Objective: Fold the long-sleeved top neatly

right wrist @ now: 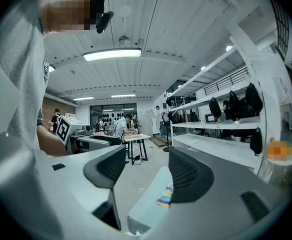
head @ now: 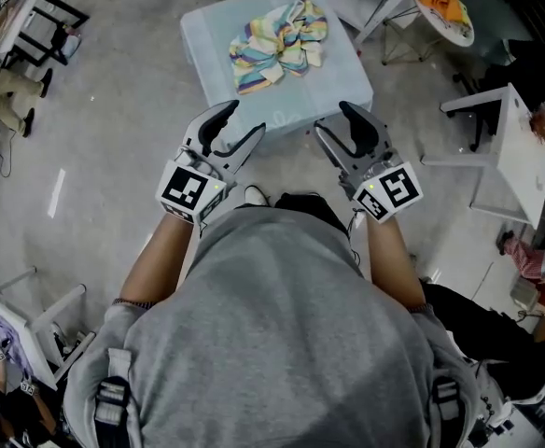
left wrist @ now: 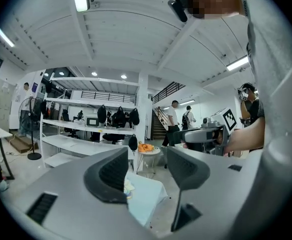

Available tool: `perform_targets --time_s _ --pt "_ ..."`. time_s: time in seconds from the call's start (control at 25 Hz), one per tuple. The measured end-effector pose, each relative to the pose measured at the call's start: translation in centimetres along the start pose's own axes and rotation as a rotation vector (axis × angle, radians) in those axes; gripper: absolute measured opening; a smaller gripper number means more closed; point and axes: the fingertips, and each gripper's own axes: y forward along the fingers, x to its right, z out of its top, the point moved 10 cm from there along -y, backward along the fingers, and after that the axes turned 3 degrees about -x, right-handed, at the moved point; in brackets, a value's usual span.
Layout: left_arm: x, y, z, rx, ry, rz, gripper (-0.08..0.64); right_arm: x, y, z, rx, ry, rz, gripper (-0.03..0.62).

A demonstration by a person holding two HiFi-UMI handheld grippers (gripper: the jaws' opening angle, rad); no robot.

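Observation:
A crumpled long-sleeved top (head: 277, 45) in pastel stripes lies in a heap on a small pale square table (head: 338, 82) in front of me. My left gripper (head: 244, 119) is held level at the table's near edge, short of the top. It is open and empty. My right gripper (head: 332, 118) hovers beside it, also open with nothing between its jaws. The left gripper view shows its open gripper (left wrist: 147, 166) with the table (left wrist: 146, 196) below. In the right gripper view the open gripper (right wrist: 147, 166) frames the table's edge (right wrist: 146, 204) and a bit of the striped top (right wrist: 165, 196).
A round side table (head: 445, 7) with an orange item stands at the back right. White desks (head: 520, 147) line the right, chairs and frames (head: 39, 26) the left. Long white shelving (left wrist: 86, 129) and several people stand farther off. Grey floor surrounds the table.

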Motion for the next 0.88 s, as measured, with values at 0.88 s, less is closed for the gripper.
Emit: perform_targets --time_s 0.88 --pt "1.9 10.8 0.1 -0.037 -0.001 0.003 0.324 9.9 -2.9 -1.1 -0.03 0.027 0.006 0.394"
